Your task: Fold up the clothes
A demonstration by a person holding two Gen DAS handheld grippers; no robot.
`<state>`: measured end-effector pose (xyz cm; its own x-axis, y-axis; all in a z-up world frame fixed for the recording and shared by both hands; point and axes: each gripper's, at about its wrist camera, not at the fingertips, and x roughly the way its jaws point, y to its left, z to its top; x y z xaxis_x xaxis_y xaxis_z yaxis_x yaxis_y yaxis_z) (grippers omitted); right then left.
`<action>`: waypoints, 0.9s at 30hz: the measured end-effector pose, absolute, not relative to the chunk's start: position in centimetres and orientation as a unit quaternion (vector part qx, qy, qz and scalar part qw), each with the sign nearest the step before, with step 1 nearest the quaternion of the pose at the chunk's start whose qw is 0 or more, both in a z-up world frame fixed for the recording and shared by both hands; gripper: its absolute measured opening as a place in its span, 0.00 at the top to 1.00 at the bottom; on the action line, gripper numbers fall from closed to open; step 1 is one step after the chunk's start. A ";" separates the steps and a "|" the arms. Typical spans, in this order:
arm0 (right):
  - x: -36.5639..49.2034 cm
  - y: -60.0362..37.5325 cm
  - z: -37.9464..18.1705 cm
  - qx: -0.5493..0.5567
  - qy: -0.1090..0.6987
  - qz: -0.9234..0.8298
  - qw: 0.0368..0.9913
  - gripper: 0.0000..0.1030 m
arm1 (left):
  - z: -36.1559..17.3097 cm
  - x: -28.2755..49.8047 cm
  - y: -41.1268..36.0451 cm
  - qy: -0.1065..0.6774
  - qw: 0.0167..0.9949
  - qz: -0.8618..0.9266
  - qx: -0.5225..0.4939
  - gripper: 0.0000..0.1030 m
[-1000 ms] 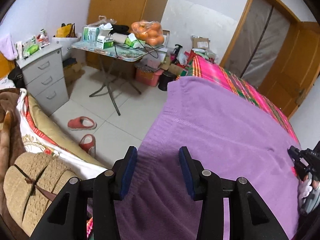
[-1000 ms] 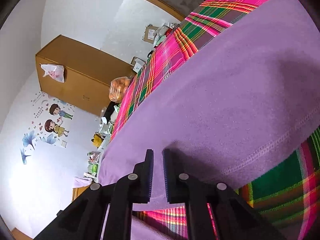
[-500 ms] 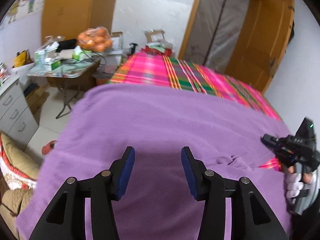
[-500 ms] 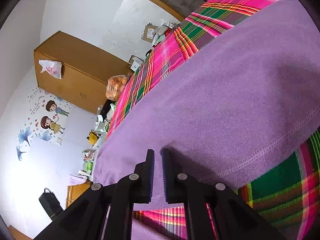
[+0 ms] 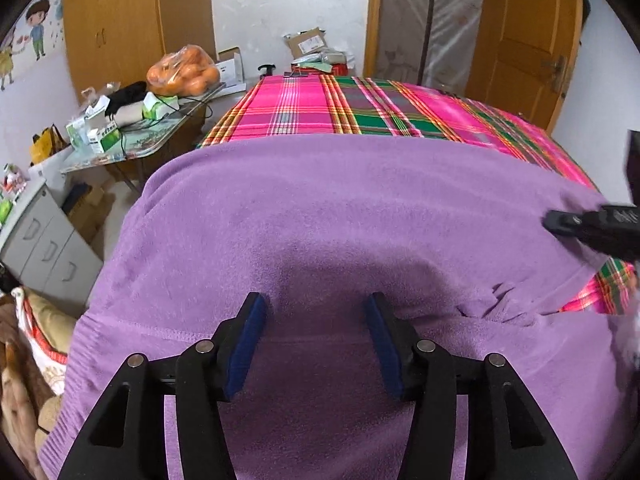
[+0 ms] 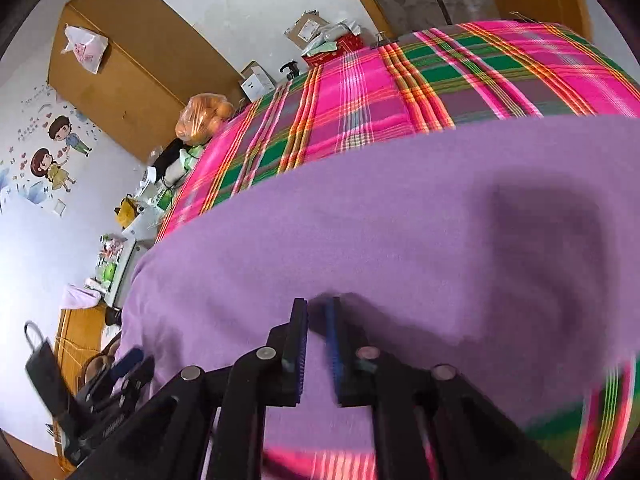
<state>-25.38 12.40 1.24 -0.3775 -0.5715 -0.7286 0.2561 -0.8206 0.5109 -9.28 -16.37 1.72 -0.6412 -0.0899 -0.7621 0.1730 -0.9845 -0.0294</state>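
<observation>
A purple knit garment (image 5: 340, 216) lies spread flat over a pink and green plaid bed cover (image 5: 360, 108). My left gripper (image 5: 314, 308) hovers just above its near part, close to the ribbed hem (image 5: 76, 360). The blue-padded jaws are opening, with nothing between them. My right gripper (image 6: 316, 308) is at the garment's right edge, its jaws closing to a narrow slit on a pinch of the purple cloth. In the left wrist view the right gripper (image 5: 556, 222) shows as a dark tip with the cloth drawn up to it and small puckers (image 5: 500, 300) nearby.
Left of the bed stand a folding table (image 5: 132, 148) with a bag of oranges (image 5: 182, 72) and boxes, and a grey drawer cabinet (image 5: 44, 236). Bedding (image 5: 36, 328) lies at the lower left. A wooden door (image 5: 520, 40) and wardrobe (image 5: 120, 28) line the far wall.
The left gripper swung right from the bed's left edge to above the middle of the garment, its jaws widening. The right gripper rolled, rose a little, and its jaws narrowed.
</observation>
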 end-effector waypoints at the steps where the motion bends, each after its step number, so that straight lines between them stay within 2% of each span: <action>1: -26.6 13.1 1.3 0.496 -0.164 -0.817 0.242 0.97 | 1.7 -9.3 -16.3 0.049 0.073 -0.904 0.417 0.46; 5: -30.3 18.6 1.6 0.474 -0.189 -0.846 0.152 0.99 | 1.7 -9.3 -16.2 0.047 0.074 -0.904 0.418 0.46; 8: -31.9 24.6 1.2 0.459 -0.255 -0.848 0.071 1.00 | 1.7 -9.6 -16.2 0.045 0.075 -0.904 0.418 0.46; 10: -31.3 26.6 1.7 0.453 -0.268 -0.849 0.037 0.97 | 1.7 -9.6 -16.3 0.046 0.074 -0.904 0.418 0.46; 12: -30.6 26.0 2.1 0.459 -0.257 -0.848 0.057 0.92 | 1.7 -9.5 -16.3 0.046 0.074 -0.904 0.418 0.46; 17: -30.4 21.7 2.2 0.491 -0.202 -0.836 0.140 0.90 | 1.7 -9.5 -16.3 0.046 0.075 -0.904 0.418 0.46; 21: -32.9 19.8 2.2 0.491 -0.158 -0.843 0.156 0.92 | 1.7 -9.5 -16.3 0.048 0.074 -0.904 0.418 0.46; 24: -34.5 20.3 2.5 0.489 -0.151 -0.851 0.119 0.95 | 1.7 -9.5 -16.3 0.047 0.075 -0.904 0.418 0.46; 27: -33.1 20.0 2.9 0.482 -0.149 -0.855 0.118 0.88 | 1.7 -9.5 -16.3 0.048 0.074 -0.904 0.418 0.46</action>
